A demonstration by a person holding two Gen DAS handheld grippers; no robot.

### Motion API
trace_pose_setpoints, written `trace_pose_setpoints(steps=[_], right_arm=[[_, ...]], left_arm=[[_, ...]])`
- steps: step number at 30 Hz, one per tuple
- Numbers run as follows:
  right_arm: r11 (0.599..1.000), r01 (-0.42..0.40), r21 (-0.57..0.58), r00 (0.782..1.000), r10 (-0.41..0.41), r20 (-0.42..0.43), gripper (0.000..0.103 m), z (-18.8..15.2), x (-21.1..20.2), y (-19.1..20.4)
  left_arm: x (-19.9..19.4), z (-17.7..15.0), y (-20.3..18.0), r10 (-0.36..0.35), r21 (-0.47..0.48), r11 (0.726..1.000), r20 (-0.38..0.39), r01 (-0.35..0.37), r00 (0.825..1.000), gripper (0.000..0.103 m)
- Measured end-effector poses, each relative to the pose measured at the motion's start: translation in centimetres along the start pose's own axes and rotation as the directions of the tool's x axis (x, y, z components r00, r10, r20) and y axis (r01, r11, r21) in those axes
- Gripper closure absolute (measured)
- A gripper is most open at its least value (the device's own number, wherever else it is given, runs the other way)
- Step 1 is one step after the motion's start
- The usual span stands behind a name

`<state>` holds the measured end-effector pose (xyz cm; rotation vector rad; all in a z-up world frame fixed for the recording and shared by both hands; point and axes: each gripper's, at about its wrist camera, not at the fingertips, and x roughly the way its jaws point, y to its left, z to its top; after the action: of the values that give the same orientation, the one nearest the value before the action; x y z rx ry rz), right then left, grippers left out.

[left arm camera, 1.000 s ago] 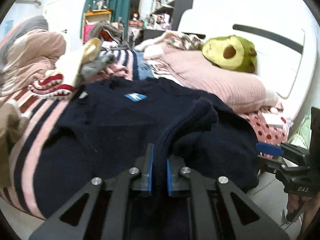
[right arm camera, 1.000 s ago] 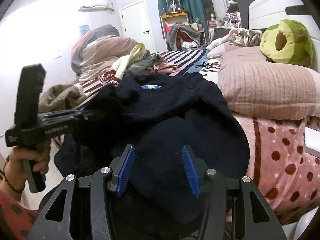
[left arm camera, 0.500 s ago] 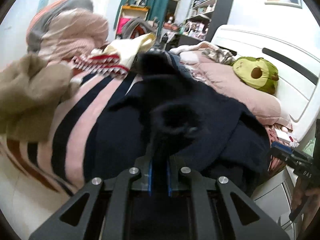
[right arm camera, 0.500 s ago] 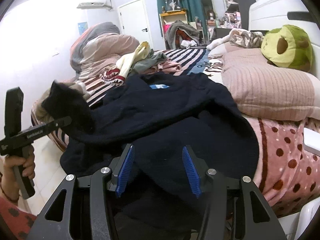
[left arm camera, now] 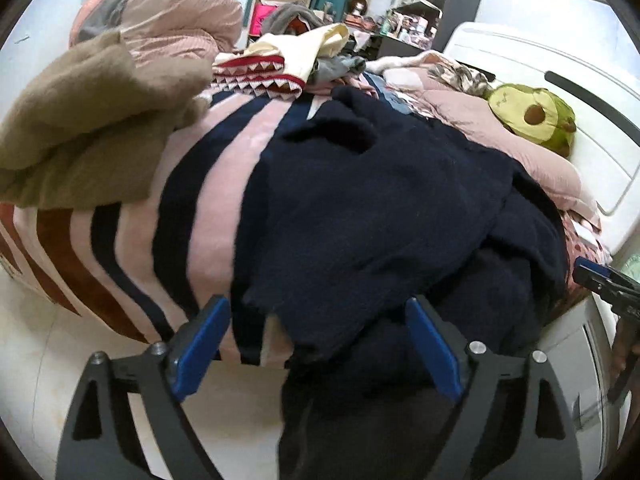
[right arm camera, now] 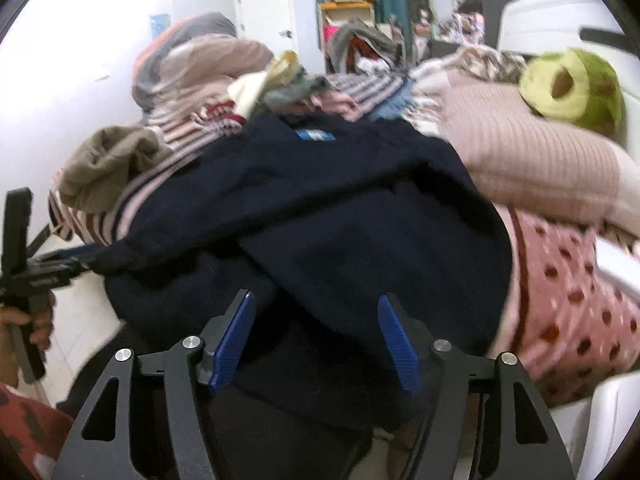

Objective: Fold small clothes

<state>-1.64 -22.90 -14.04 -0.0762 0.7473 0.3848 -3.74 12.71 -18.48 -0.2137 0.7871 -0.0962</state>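
My left gripper has its blue pads spread wide with nothing between them; the hem of the navy sweater hangs just past the fingertips, over the near edge of the bed. My right gripper is likewise spread apart and carries nothing, its ribbed blue pads poised over a lower fold of the same sweater.

The sweater lies across the bed in heaped layers, one flap doubled over the body, with a small blue label showing near its far end in the right wrist view. In that view my left gripper also appears at the far left, its tip right at a dark bunched sleeve end; whether they touch I cannot tell.

Under the sweater is a striped blanket in pink, navy and rust. On its left sits a crumpled olive-brown garment. Beyond the sweater lies a pile of clothes topped by a cream piece with a red toothed pattern. To the right, a ribbed pink pillow rests on a polka-dot cover, and an avocado plush sits against the white headboard.
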Motion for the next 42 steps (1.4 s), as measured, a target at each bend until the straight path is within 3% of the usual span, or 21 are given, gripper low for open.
trace_pose_setpoints(steps=[4, 8, 15, 18, 23, 28, 32, 36, 37, 38, 42], right_arm=[[0.994, 0.042, 0.104, 0.998, -0.036, -0.051, 0.034, -2.5, -0.3, -3.1], [0.978, 0.068, 0.195, 0.996, -0.054, -0.075, 0.023, -4.5, -0.6, -5.3], [0.929, -0.04, 0.369, 0.992, 0.082, -0.1, 0.017, -7.4, 0.5, -7.9], [0.9, -0.072, 0.429, 0.988, 0.123, -0.094, 0.012, -8.1, 1.2, -9.0], [0.892, -0.076, 0.445, 0.985, 0.135, -0.103, 0.008, -8.5, 2.1, -9.5], [0.856, -0.148, 0.494, 0.975, 0.209, -0.07, 0.007, -8.8, 3.1, -10.4], [0.836, -0.215, 0.506, 0.962, 0.27, -0.038, 0.007, -8.6, 4.0, -10.8], [0.808, -0.318, 0.496, 0.932, 0.363, 0.007, 0.013, -7.9, 4.4, -10.3], [0.803, -0.336, 0.492, 0.926, 0.377, 0.016, 0.023, -7.7, 4.4, -10.1], [0.801, -0.351, 0.486, 0.921, 0.389, 0.024, 0.032, -7.5, 4.3, -9.8], [0.812, -0.381, 0.442, 0.914, 0.402, 0.05, 0.055, -6.5, 3.5, -8.7]], left_arm=[[0.1, -0.5, 1.2, -0.046, -0.011, 0.999, -0.026, 0.045, 0.999, 0.016], [1.3, -0.3, 1.8, -0.158, -0.093, 0.984, -0.05, 0.153, 0.986, 0.015], [3.7, 0.3, 1.1, -0.22, -0.141, 0.968, -0.088, 0.206, 0.972, 0.012], [4.3, 0.3, 1.0, -0.214, -0.153, 0.968, -0.1, 0.197, 0.972, 0.008], [5.2, 0.4, 1.5, -0.201, -0.167, 0.969, -0.122, 0.179, 0.972, 0.002], [6.7, 0.3, 2.2, -0.262, -0.24, 0.945, -0.158, 0.22, 0.952, 0.002], [7.5, 0.4, 1.9, -0.305, -0.278, 0.926, -0.145, 0.257, 0.941, 0.004], [8.0, 0.6, 1.6, -0.393, -0.326, 0.885, -0.139, 0.333, 0.909, 0.035], [8.0, 0.7, 1.5, -0.417, -0.338, 0.873, -0.139, 0.352, 0.898, 0.048], [7.9, 0.8, 1.3, -0.432, -0.341, 0.865, -0.137, 0.367, 0.891, 0.054], [6.5, 1.6, 0.2, -0.415, -0.284, 0.885, -0.124, 0.369, 0.901, 0.077]])
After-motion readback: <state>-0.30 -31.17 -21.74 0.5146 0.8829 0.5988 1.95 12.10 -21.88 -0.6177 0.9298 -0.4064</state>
